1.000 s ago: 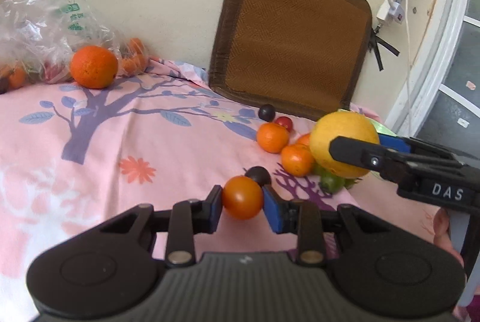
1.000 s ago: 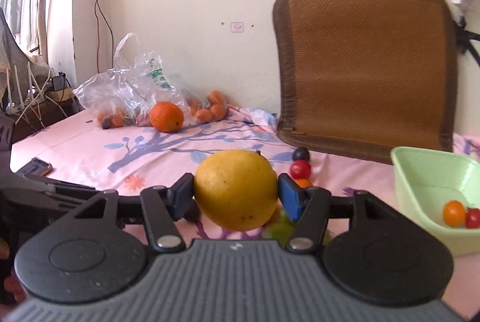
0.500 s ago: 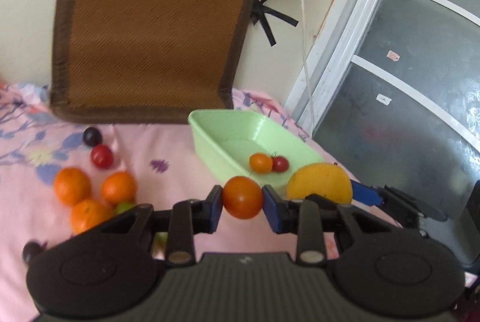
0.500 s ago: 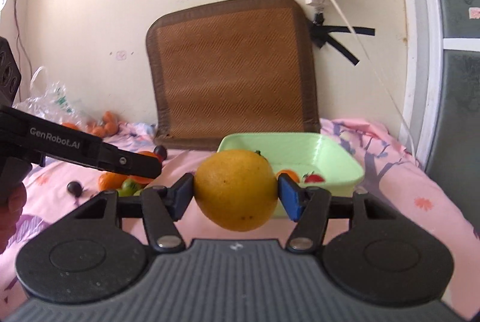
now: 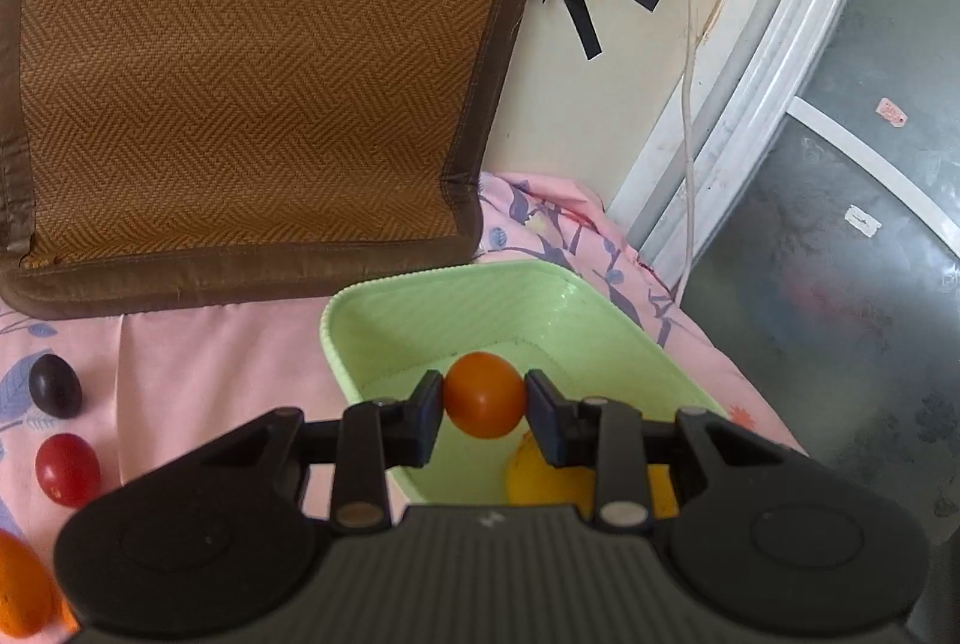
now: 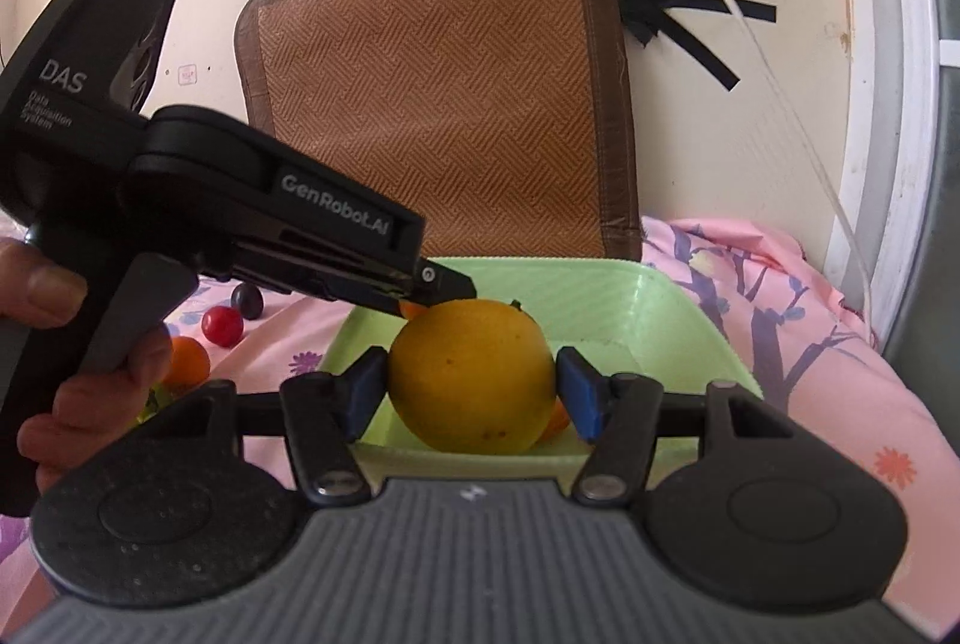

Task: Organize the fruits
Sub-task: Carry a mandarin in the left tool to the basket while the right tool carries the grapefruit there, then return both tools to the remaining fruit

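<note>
I see a bed with a pink floral sheet [image 5: 228, 362]; on it stands a green tray [image 5: 600, 308]; a woven brown cushion [image 5: 252, 62] rests on it against the wall; a dark grape [image 5: 55, 385], a red tomato [image 5: 67, 469] and an orange fruit [image 6: 187, 360] lie left of the tray.

Pale green tray [image 5: 630, 338], orange tomato [image 5: 483, 394], yellow citrus [image 6: 471, 375], pink floral cloth [image 6: 780, 320].
</note>
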The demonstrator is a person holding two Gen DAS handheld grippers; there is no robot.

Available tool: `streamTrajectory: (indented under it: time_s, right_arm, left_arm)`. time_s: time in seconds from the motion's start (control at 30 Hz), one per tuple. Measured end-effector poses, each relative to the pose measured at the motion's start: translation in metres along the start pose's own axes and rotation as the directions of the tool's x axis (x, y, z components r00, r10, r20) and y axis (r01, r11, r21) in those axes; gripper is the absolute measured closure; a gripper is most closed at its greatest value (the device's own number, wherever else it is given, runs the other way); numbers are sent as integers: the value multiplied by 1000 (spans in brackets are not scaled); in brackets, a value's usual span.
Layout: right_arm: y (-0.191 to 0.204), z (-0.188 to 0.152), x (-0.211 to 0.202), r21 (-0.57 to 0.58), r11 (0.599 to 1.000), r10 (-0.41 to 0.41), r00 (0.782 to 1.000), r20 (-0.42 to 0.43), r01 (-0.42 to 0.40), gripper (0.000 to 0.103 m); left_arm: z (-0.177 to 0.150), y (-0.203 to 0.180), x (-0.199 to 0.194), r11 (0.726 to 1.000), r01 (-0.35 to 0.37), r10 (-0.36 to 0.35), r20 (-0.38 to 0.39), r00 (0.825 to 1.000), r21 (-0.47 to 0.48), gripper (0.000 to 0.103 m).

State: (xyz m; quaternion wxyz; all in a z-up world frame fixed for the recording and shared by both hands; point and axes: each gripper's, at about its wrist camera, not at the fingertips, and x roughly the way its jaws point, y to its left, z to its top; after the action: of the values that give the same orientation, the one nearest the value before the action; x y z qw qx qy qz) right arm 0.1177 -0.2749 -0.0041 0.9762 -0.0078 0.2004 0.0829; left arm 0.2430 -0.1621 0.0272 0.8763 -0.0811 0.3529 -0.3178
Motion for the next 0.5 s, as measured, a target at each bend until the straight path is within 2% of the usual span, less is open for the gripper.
streamTrajectory:
  time_s: [0.1, 0.23, 0.3, 0.5]
  right_arm:
    - [-2, 0, 1, 17, 1000, 12, 1000, 6, -12, 38]
    - [4, -4, -6, -18, 999, 36, 998, 51, -35, 39]
    - [8, -5, -15, -30, 999, 26, 996, 90, -24, 39]
    - [9, -6, -56, 26, 998, 52, 984, 170, -57, 40]
  left_arm:
    - [-2, 0, 6, 1000, -8, 8, 1, 1000, 6, 69]
    - [-1, -5, 5, 1000, -2, 2, 4, 1000, 9, 58]
    - [0, -8, -3, 1000, -26, 25, 14, 1000, 8, 57]
    - [-13, -2, -82, 999, -9, 14, 161, 987, -32, 57]
